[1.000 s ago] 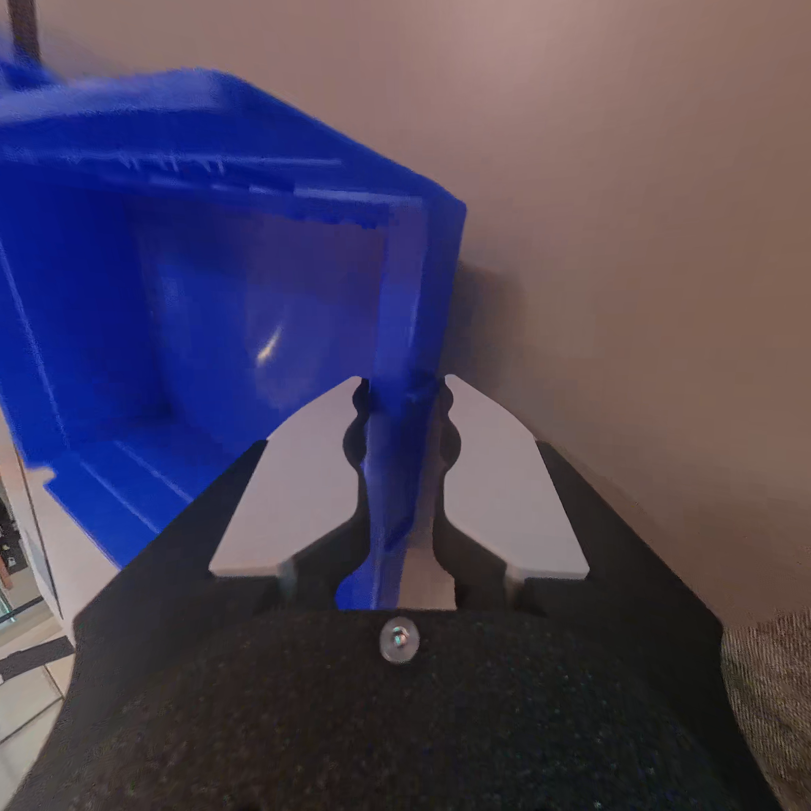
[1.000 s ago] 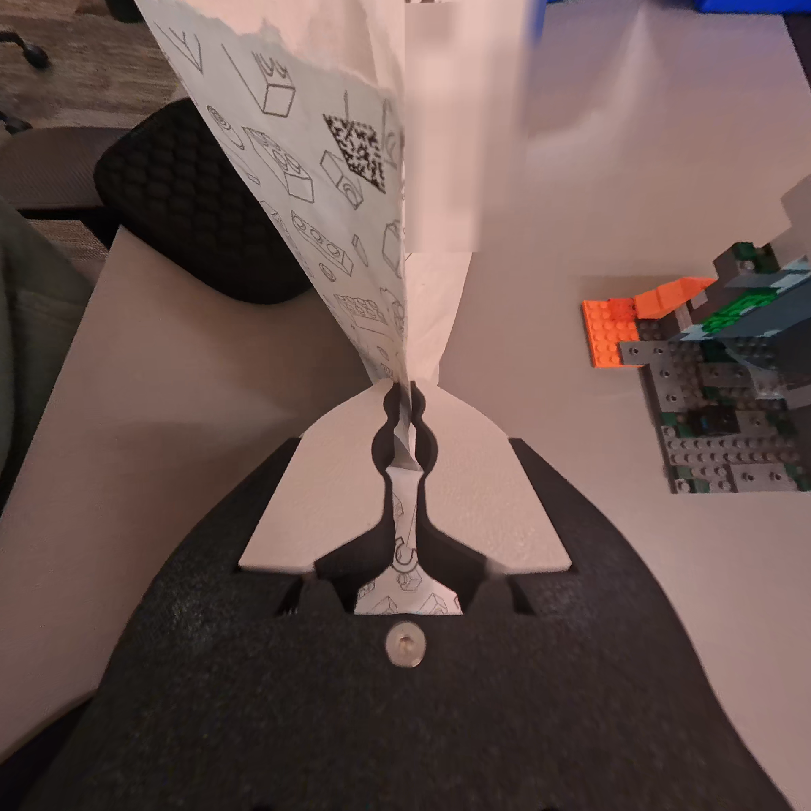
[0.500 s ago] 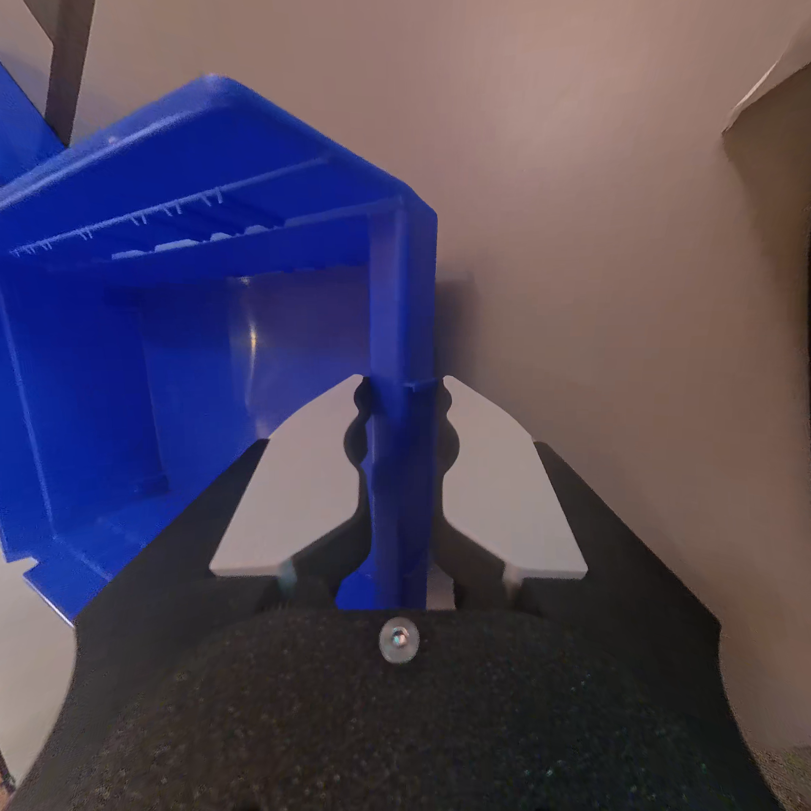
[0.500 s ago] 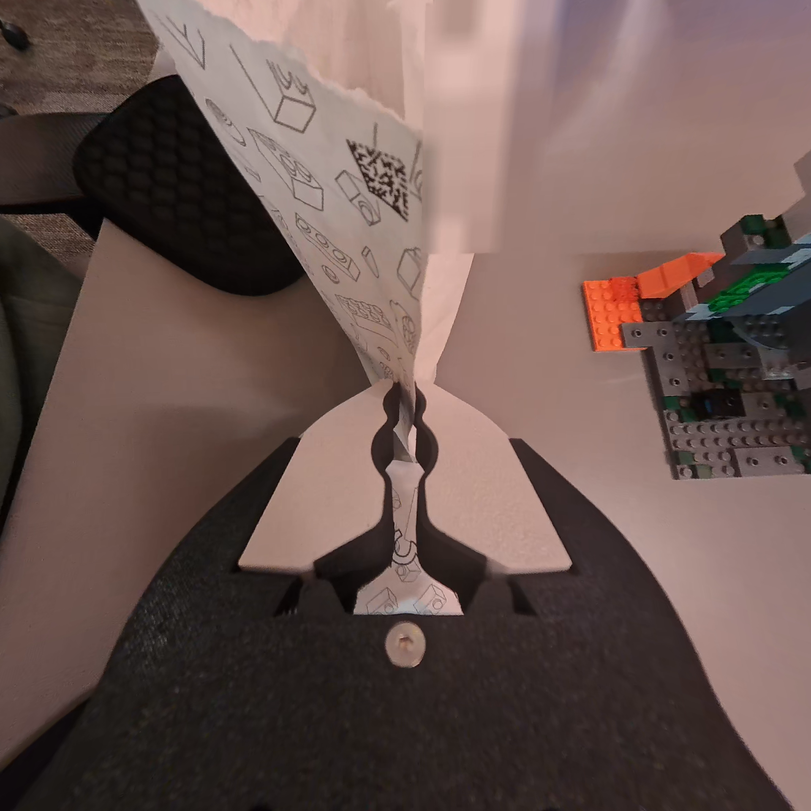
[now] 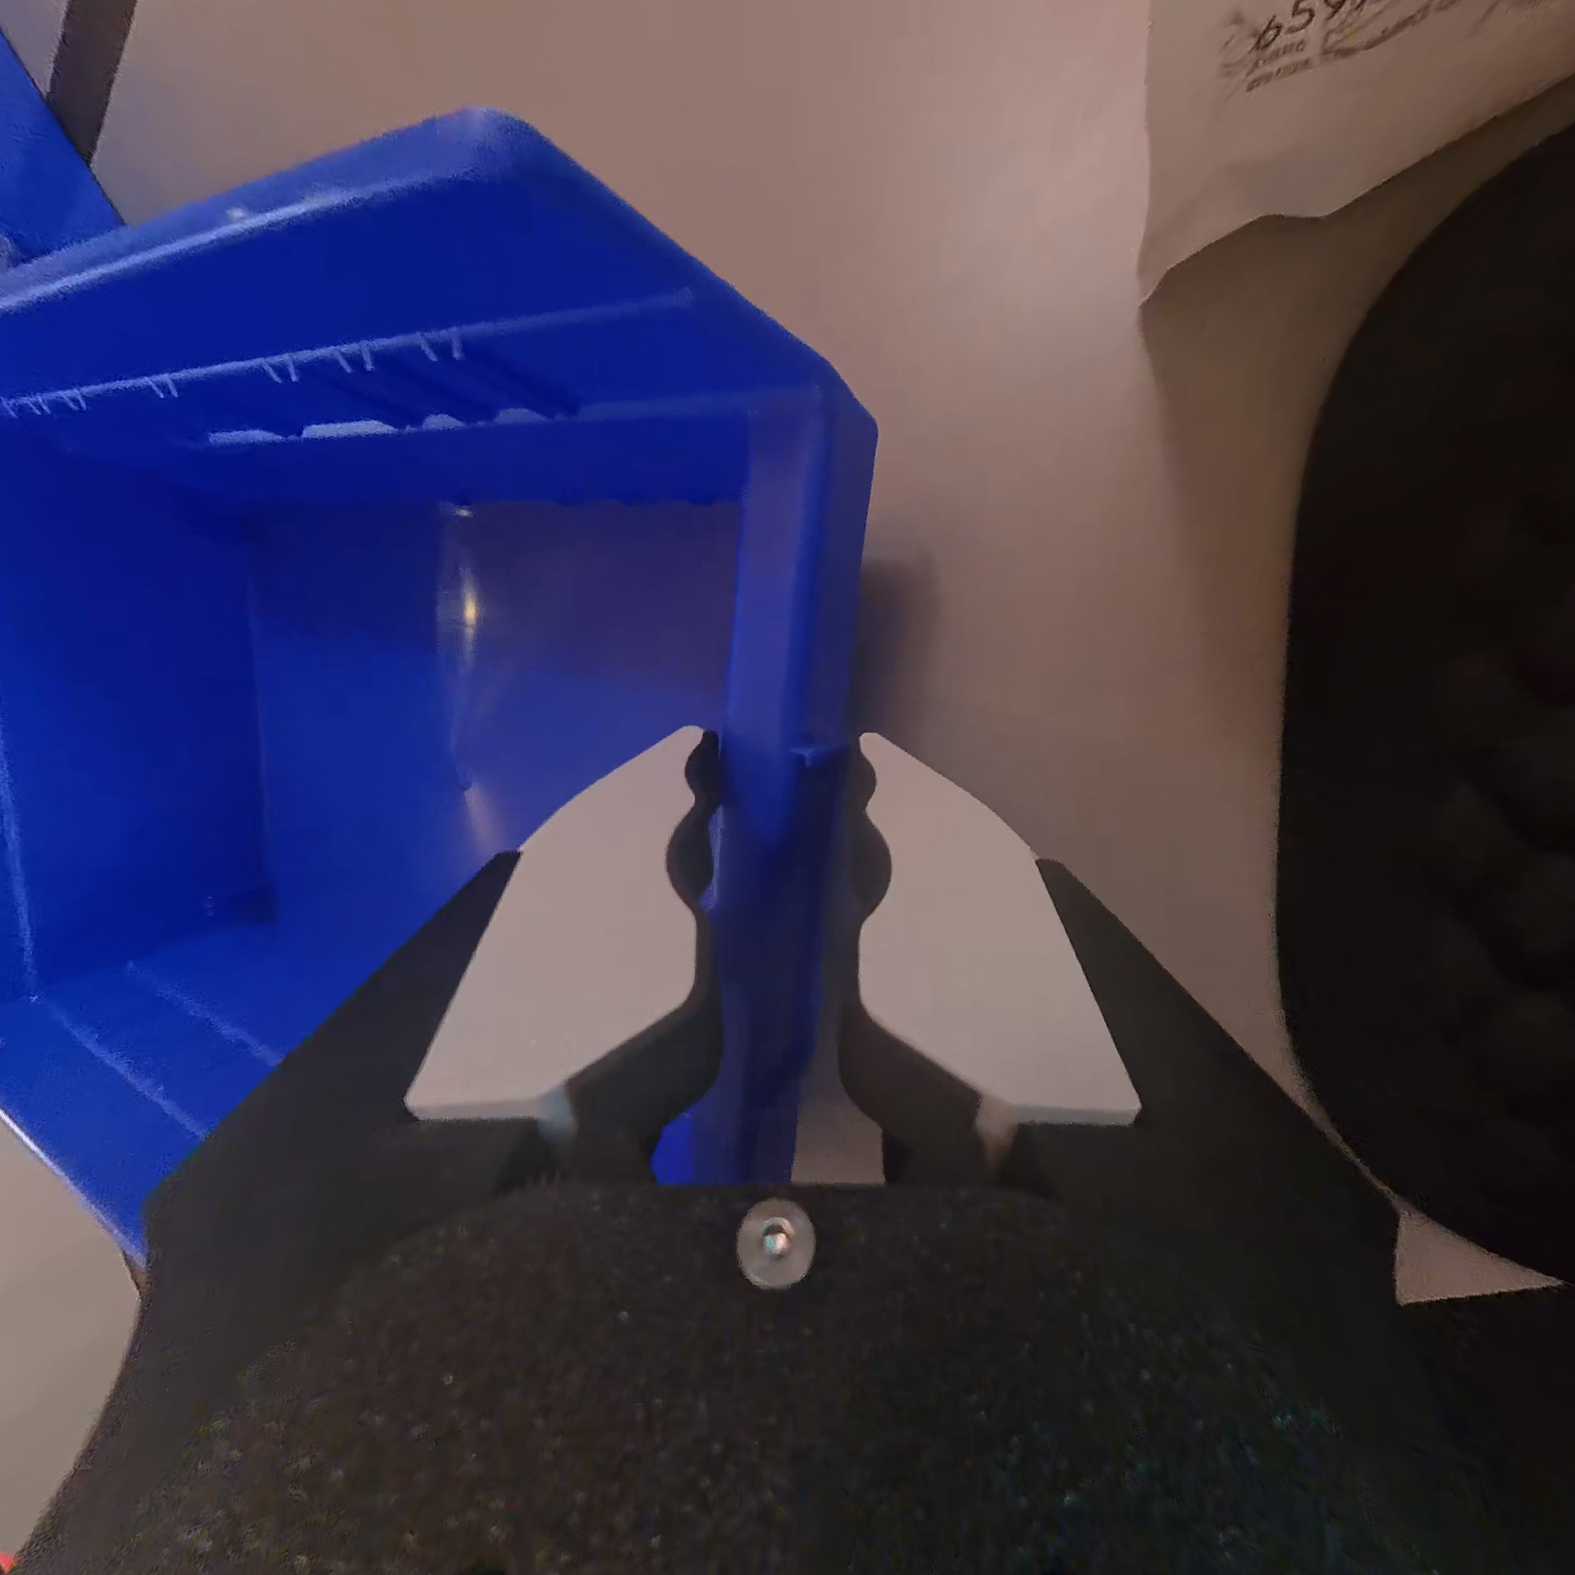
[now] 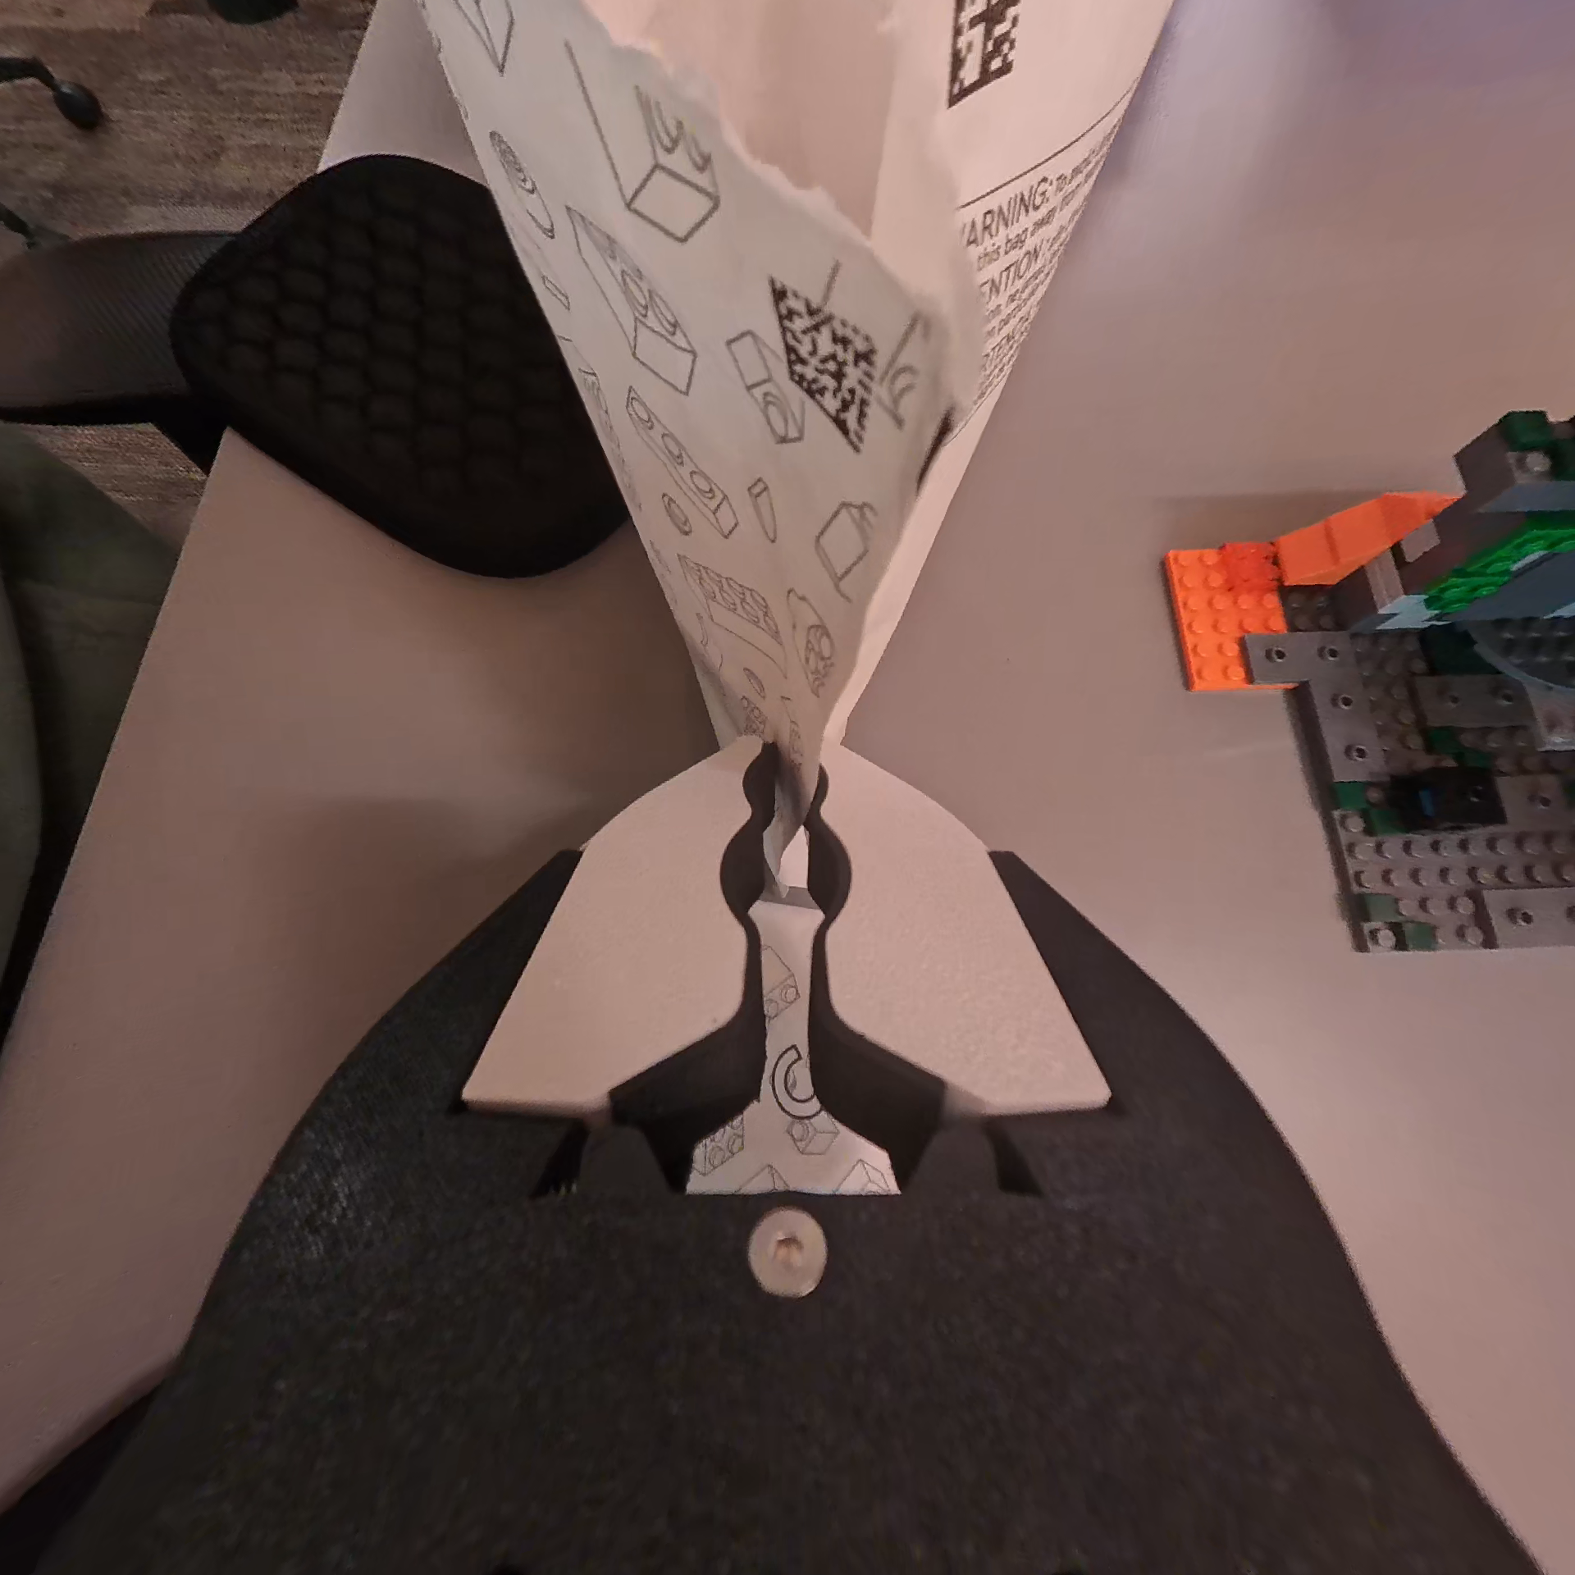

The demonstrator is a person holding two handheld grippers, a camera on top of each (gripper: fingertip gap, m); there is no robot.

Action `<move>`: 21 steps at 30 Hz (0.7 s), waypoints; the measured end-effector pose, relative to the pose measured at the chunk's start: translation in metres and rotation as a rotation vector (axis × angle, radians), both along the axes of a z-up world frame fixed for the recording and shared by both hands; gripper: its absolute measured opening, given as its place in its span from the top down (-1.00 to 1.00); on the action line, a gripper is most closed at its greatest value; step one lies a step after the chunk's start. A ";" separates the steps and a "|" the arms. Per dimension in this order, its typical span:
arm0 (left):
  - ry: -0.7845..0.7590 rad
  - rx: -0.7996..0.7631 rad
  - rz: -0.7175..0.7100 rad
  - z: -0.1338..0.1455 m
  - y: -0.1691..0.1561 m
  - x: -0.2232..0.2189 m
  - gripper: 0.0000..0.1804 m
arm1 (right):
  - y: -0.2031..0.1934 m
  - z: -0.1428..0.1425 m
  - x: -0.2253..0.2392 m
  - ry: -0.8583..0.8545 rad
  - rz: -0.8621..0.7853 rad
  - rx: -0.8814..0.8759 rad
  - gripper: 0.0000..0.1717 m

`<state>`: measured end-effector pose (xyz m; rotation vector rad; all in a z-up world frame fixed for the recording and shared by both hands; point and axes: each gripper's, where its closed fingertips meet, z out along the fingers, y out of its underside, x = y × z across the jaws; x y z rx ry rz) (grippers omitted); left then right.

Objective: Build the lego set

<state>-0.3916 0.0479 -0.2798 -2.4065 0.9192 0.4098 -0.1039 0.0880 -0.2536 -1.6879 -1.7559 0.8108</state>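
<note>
In the left wrist view my left gripper (image 5: 782, 750) is shut on the side wall of a blue plastic bin (image 5: 358, 648). The bin is tilted, with its open inside facing the camera, and nothing shows inside it. In the right wrist view my right gripper (image 6: 788, 754) is shut on the corner of a white paper bag (image 6: 767, 358) printed with brick outlines. The bag hangs over the table with a torn edge at the top. An edge of the bag (image 5: 1329, 128) also shows at the top right of the left wrist view.
A brick model (image 6: 1432, 716) on grey and orange plates stands on the pale table (image 6: 341, 767) at the right. A black mesh chair back (image 6: 392, 366) lies past the table's left edge and also shows in the left wrist view (image 5: 1449, 767). Another blue bin (image 5: 34, 170) is at the far left. The grippers' ends are close to 30 cm from one another. The brick model (image 6: 1432, 716) is about 20 cm from my right fingertips and 35 cm from my left.
The blue bin has tilted and shifted in the left view while staying gripped. The paper bag and chair back have come into the left view from the right. The right gripper has moved closer over the table.
</note>
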 end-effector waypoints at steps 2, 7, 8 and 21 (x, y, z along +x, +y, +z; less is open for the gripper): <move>-0.020 0.007 -0.001 0.003 0.000 0.000 0.64 | -0.001 0.000 0.000 0.000 0.001 0.009 0.95; -0.287 0.151 -0.130 0.052 -0.004 0.039 0.56 | -0.003 0.001 0.000 0.011 0.016 0.049 0.96; -0.387 0.174 -0.184 0.062 -0.006 0.057 0.54 | -0.004 0.001 0.001 0.016 0.028 0.058 0.96; -0.507 0.082 -0.454 0.012 0.010 0.137 0.57 | -0.005 0.000 0.005 0.085 0.208 0.173 0.96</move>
